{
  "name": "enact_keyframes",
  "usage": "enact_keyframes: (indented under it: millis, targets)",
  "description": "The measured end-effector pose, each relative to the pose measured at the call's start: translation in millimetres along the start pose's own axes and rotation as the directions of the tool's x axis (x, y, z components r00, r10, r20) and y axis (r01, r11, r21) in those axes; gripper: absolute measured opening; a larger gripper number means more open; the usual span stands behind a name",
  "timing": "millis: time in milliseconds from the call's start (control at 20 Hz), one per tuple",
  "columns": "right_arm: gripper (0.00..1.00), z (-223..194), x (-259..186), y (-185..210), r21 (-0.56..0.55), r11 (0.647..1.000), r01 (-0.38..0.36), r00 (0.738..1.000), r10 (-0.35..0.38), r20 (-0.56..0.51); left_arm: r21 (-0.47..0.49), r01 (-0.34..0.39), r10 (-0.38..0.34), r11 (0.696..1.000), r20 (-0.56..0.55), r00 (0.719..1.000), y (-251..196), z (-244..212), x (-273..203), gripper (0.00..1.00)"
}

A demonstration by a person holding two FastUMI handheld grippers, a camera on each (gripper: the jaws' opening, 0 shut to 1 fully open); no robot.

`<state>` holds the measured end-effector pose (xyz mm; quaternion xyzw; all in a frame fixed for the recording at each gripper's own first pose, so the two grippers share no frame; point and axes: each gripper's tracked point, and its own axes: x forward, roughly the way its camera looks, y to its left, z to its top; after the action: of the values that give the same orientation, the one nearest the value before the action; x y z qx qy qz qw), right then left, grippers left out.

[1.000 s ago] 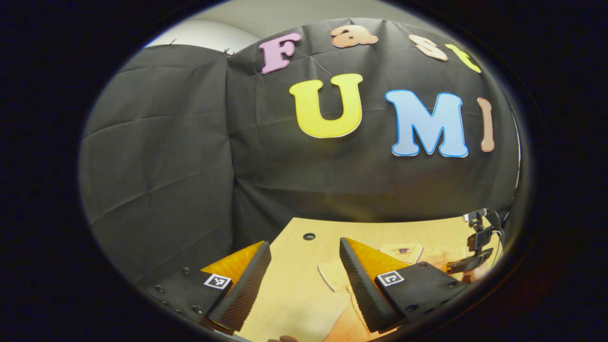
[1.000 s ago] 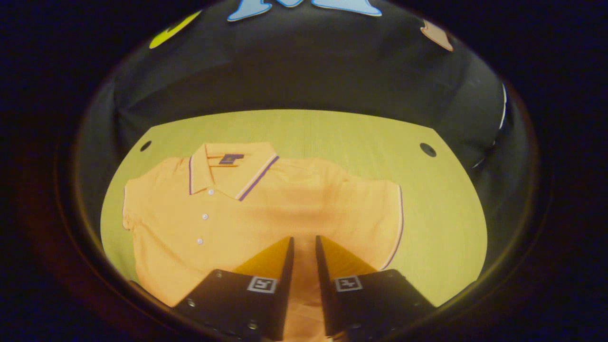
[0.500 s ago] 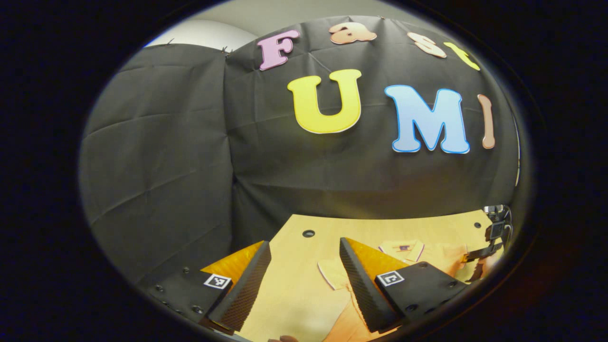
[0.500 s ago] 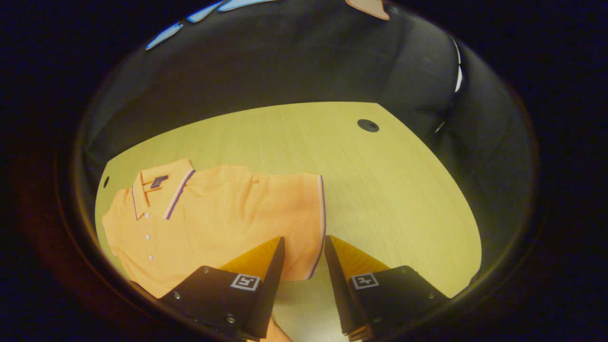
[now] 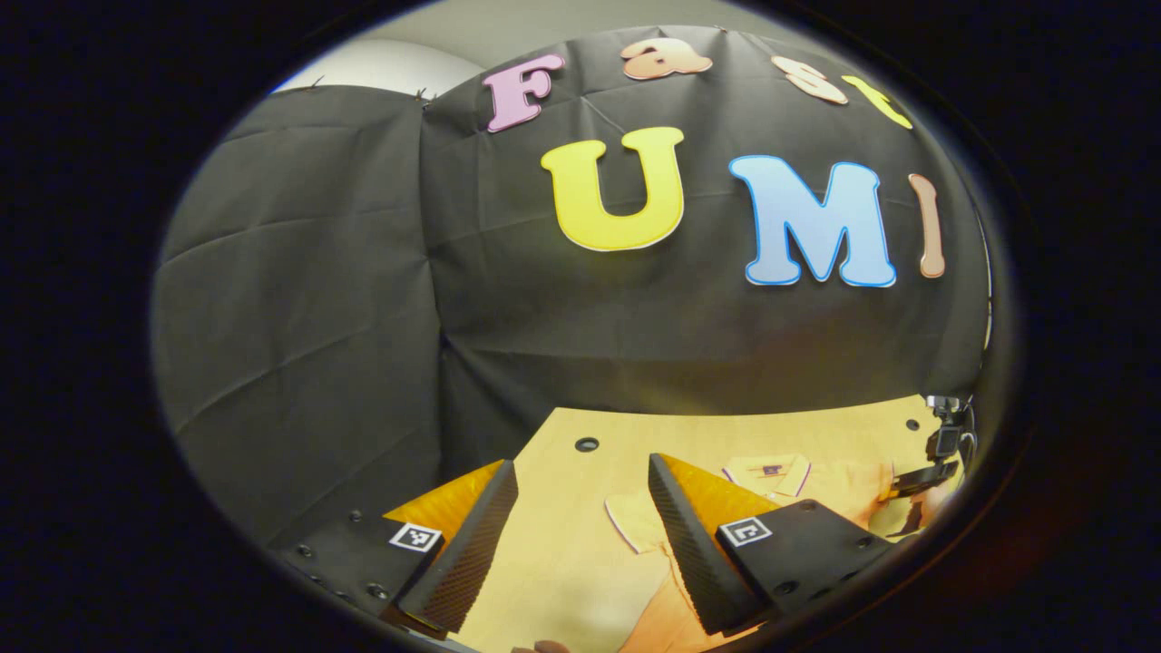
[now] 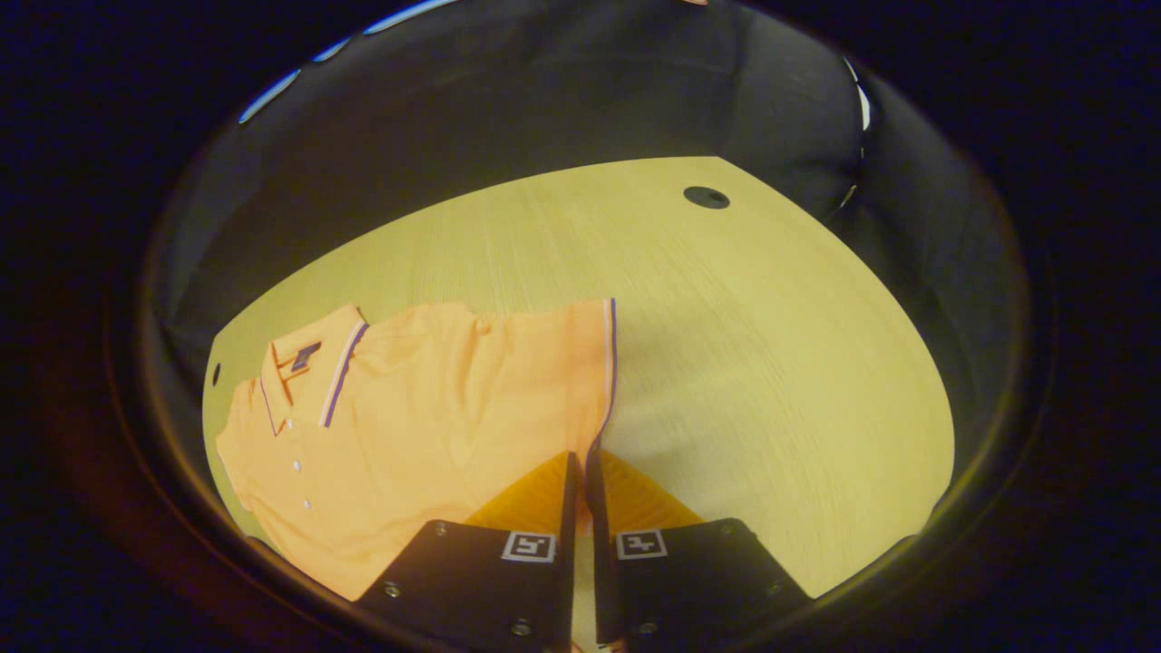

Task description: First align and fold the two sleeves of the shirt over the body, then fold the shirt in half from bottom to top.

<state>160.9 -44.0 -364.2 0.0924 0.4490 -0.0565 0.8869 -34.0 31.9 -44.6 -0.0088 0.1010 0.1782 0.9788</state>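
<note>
The shirt (image 6: pixel 426 426) lies flat on the table (image 6: pixel 771 363), neither of its 2 sleeves folded yet, with the right gripper (image 6: pixel 580 472) pinched on one sleeve's edge and the left gripper (image 5: pixel 580 508) wide open, empty.

Right tongs (image 6: pixel 580 472) seemingly pinched on the orange shirt's (image 6: pixel 426 435) striped sleeve hem (image 6: pixel 609 363), on the wooden table (image 6: pixel 771 381).

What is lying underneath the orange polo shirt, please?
The orange polo shirt lies flat on the pale wooden table, which shows bare all around it. Whatever might sit between cloth and wood is covered; no bulge hints at anything. The right gripper pinches its sleeve edge.
</note>
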Motion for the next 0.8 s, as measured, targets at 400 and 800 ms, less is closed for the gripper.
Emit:
enact_keyframes:
  millis: [400, 800]
  targets:
    - [0.0, 19.9, -15.6, 44.2, -0.086, 0.993, -0.085, 0.992, 0.092, 0.084, -0.003, -0.005, 0.005, 1.0, 0.005, 1.0, 1.1, -7.4, -6.3, 0.96]
    - [0.0, 1.3, -36.9, 164.7, -0.252, 0.92, -0.3, 0.947, 0.319, 0.035, -0.009, -0.019, 0.019, 1.0, 0.012, 1.0, 10.6, -10.3, -15.7, 0.97]
